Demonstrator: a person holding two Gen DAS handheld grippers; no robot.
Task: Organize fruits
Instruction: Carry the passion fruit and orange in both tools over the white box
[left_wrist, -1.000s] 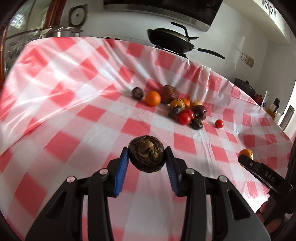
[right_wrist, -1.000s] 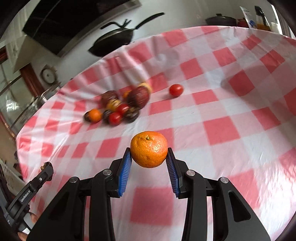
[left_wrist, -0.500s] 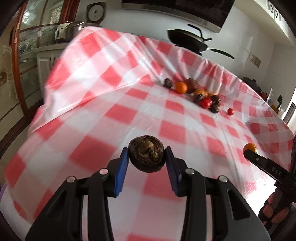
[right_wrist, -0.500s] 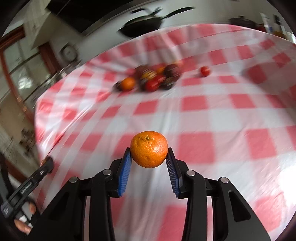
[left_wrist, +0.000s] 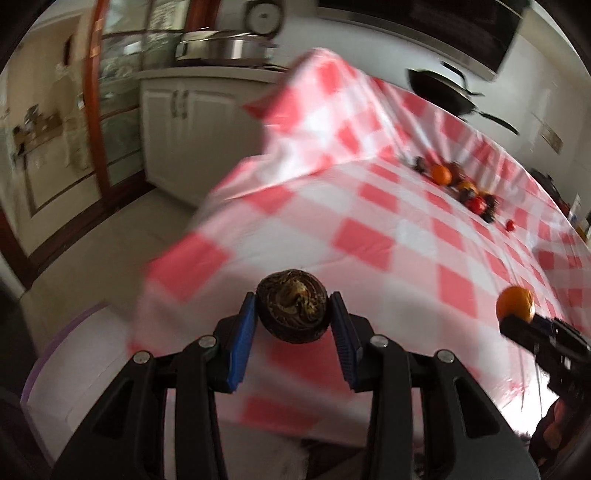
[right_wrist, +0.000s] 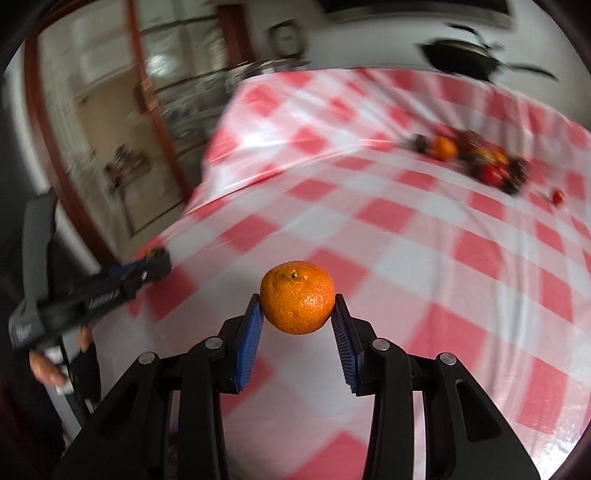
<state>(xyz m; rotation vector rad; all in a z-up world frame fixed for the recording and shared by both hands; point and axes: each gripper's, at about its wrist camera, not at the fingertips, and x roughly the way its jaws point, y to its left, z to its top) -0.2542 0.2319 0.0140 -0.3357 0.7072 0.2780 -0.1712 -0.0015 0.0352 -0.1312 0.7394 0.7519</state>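
Left gripper (left_wrist: 292, 319): clenched; a dark brown, wrinkled round fruit (left_wrist: 292, 311) is being gripped between its blue pads (left_wrist: 242, 345), clear of the cloth. The fruit is being held over the near corner of the table, where the cloth is falling away toward the floor.

Right gripper (right_wrist: 297, 314): clenched; an orange (right_wrist: 297, 296) is being gripped between its blue pads (right_wrist: 249, 343), stem end up, above the cloth. In the left wrist view the same orange (left_wrist: 516, 303) is being seen at the right edge, at the tip of the black tool.

Tablecloth (left_wrist: 373, 236): red and white check, glossy, draped over the table edge; it is being shown blurred in both views.

Pile of fruit (right_wrist: 480, 162): lying on the far part of the cloth, well apart from both grippers. An orange one (right_wrist: 444, 147) is lying at its left end, with dark and red pieces beside it; individual kinds cannot be told through the blur. One small red fruit (right_wrist: 558, 196) is lying alone, just right of the pile.

Hand (right_wrist: 46, 363): being seen at the lower left of the right wrist view, wrapped round the handle of the left tool.

Black pan (right_wrist: 461, 59): standing behind the table's far edge.

White cabinet (left_wrist: 177, 122): standing beyond the table corner, a metal pot (left_wrist: 221, 46) on its top.
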